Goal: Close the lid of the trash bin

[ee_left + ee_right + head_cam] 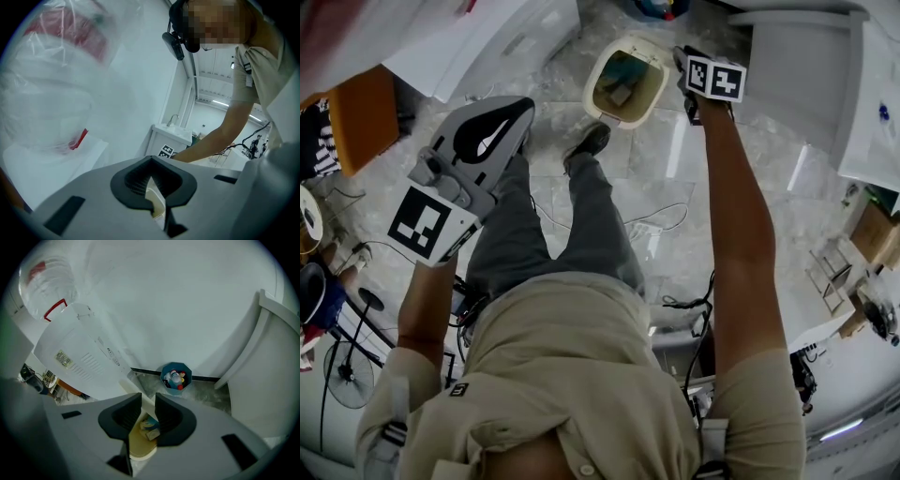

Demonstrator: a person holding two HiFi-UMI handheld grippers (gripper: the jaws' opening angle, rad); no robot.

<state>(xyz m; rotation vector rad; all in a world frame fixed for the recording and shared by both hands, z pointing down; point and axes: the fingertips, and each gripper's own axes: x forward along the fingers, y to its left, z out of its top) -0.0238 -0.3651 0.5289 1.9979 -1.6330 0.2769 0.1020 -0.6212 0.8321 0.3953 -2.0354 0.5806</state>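
Trash bin (140, 455) stands open just beside the parted right hand-held gripper (148, 401).

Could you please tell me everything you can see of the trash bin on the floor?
The trash bin is a cream, plastic-looking container with a rounded-square rim, standing upright on the marbled floor just ahead of the person's shoe. Its mouth is uncovered; inside lie a few boxy scraps of litter. The right gripper hangs at its right edge, jaws slightly apart. In the right gripper view a pale strip, perhaps the raised lid seen edge-on, shows in the gap.
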